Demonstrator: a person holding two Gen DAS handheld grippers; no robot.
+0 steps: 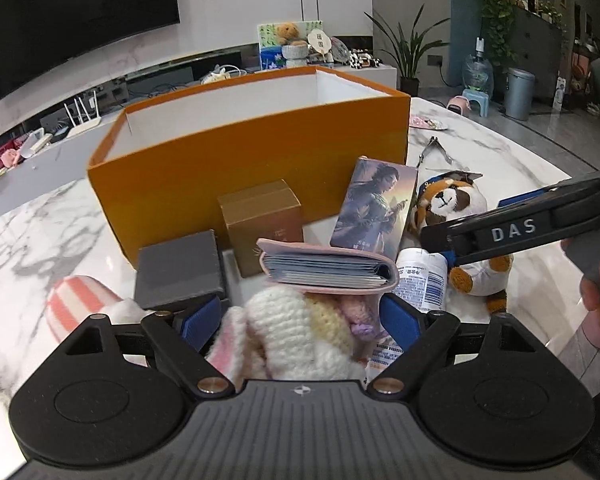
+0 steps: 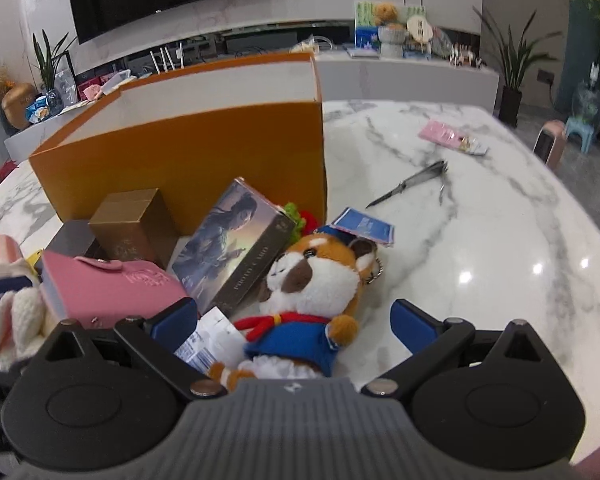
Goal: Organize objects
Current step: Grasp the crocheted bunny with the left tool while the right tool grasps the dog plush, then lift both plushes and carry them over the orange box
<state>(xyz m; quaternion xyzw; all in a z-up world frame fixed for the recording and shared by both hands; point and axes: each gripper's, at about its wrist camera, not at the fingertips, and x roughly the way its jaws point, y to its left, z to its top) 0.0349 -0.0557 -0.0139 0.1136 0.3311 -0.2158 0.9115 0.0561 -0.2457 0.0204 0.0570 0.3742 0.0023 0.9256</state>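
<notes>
Step in hand, judged from the layout: picking soft toys out of the pile for transfer into the orange box (image 1: 252, 148).

Left gripper (image 1: 304, 314): jaws apart, straddling the knitted toy (image 1: 296, 328), blue pads on either side; contact not confirmed. Close low on the toy's body, not on the loose ear. Lift straight up to avoid dragging the pink wallet (image 1: 328, 268) resting against the toy's top.

Right gripper (image 2: 294, 322): jaws apart around the plush fox (image 2: 312, 280), which lies on the counter (image 2: 480, 240) just beside the box's near corner. Centre on the blue torso before closing; keep clear of the card box (image 2: 232, 244) leaning against the fox's head and the white bottle (image 2: 208, 340) at the left pad.

Raise each toy above the box rim before moving across; the box stands open, directly behind the pile. Stagger the two lifts to prevent the grippers colliding.
</notes>
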